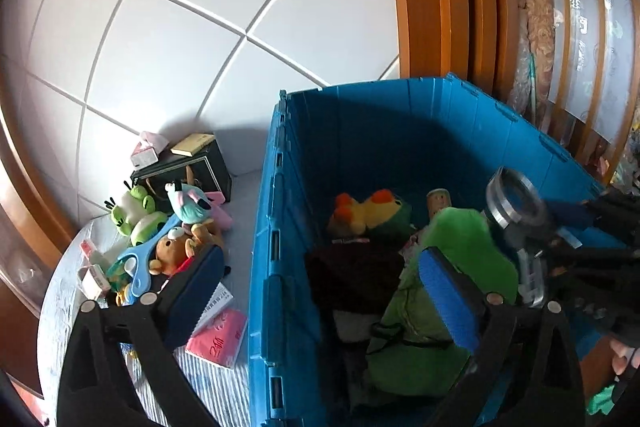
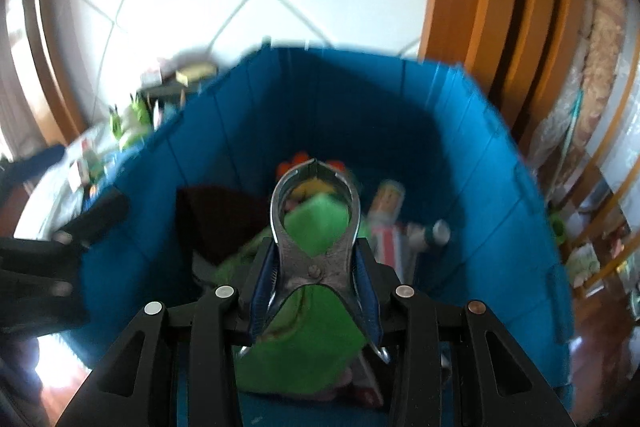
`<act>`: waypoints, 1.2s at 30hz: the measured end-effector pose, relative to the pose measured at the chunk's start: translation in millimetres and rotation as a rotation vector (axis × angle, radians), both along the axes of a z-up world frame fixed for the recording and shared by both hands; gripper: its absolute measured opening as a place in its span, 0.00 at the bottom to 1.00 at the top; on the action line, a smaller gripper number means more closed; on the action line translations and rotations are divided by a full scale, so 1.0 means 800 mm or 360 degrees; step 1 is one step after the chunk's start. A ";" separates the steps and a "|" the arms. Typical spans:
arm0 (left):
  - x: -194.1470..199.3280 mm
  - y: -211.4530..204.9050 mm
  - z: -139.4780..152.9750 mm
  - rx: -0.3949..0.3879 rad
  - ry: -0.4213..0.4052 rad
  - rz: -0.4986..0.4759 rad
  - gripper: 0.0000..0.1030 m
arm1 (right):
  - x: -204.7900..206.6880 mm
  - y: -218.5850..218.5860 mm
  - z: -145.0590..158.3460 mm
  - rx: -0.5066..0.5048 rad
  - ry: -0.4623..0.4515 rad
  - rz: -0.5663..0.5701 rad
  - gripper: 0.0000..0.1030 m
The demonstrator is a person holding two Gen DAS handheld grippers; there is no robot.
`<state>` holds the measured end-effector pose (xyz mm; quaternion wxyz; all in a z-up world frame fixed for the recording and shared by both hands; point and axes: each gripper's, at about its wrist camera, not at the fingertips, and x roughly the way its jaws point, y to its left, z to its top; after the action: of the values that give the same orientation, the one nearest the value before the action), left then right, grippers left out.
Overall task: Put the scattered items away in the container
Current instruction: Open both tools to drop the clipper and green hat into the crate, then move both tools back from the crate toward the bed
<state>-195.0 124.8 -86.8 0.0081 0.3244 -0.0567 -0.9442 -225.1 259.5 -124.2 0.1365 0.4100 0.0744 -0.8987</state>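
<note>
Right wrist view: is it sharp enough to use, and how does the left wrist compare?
Right wrist view: motion-blurred across the blue crate and its contents; only the metal tool in the right gripper is fairly crisp. Left wrist view: sharp, fisheye-bent wall tiles, crate interior shadowed.

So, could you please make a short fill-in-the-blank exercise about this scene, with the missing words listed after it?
1. The right hand-held gripper is shut on a metal ____.
2. The metal tool hangs above the open ____ crate.
3. The left hand-held gripper is ____ and holds nothing.
4. The brown bear plush lies ____ the blue crate, beside the frog plush.

Missing words: tool; blue; open; outside
</note>
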 end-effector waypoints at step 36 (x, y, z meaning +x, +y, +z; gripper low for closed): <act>0.205 -0.175 0.057 0.0184 0.0165 0.0096 1.00 | 0.213 -0.058 0.099 -0.0175 0.0206 -0.0144 1.00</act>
<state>-30.7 -15.4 -41.2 0.0206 0.2765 0.0081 -0.9608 -54.4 212.9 -44.6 0.1130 0.3460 0.0149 -0.9313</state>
